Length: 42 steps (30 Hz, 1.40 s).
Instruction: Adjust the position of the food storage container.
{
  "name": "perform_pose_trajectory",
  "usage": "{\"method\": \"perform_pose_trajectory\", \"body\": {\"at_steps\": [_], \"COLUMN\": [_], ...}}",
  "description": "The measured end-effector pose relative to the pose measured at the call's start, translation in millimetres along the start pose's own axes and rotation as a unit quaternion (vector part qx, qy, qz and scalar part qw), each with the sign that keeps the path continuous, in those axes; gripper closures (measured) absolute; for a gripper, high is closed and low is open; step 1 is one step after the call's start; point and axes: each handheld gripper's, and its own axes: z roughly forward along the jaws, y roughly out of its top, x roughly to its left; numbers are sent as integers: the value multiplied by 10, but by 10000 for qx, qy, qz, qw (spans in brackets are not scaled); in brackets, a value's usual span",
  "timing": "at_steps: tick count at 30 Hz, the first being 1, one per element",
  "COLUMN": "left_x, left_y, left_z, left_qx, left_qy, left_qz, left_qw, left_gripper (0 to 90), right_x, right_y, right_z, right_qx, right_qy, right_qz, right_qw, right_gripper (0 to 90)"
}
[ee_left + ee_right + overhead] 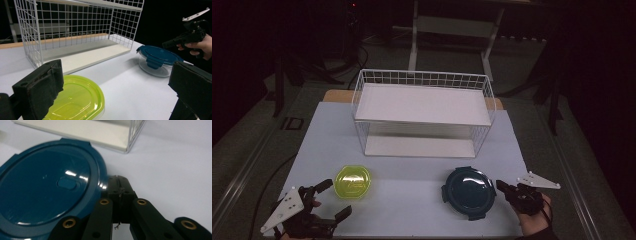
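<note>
Near the front right of the pale surface, the blue-lidded round container sits with the right claw just beside its right rim. That claw's jaws are pressed together with nothing between them, their tip close against the lid's edge in the right gripper view, so the container lies directly to the claw's left. Being round, the container has no long axis to line up with; only its lid clips break the outline. The left claw stands wide open, empty, at the front left, with the yellow-green lidded container just ahead of it and partly between its jaws in the left gripper view. Behind both containers stands the white wire rack. The right hand is plainly nearer the blue container, and the left nearer the yellow-green one.
</note>
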Motion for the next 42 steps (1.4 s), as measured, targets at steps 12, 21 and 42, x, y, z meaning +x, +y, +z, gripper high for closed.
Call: {"method": "perform_pose_trajectory", "body": {"at_steps": [12,21,42], "left_x": [-2,-3,-15], "left_y": [-1,-2,-4], "left_z": [13,30,44], "left_qx": [7,42,89], "left_qy": [-22,-33,-90], "left_qz": [-5,15,25], "left_qw": [10000,10000,9999], "left_gripper": [0,0,0], "right_x": [42,132,321], "right_y": [-71,-65,-16], "right_z": [45,73,160], "right_qx": [160,191,258], "right_qy": [64,268,583], "right_qz": [74,77,-63], "right_qw": [9998,9994,9979], "right_gripper": [900,900,900]}}
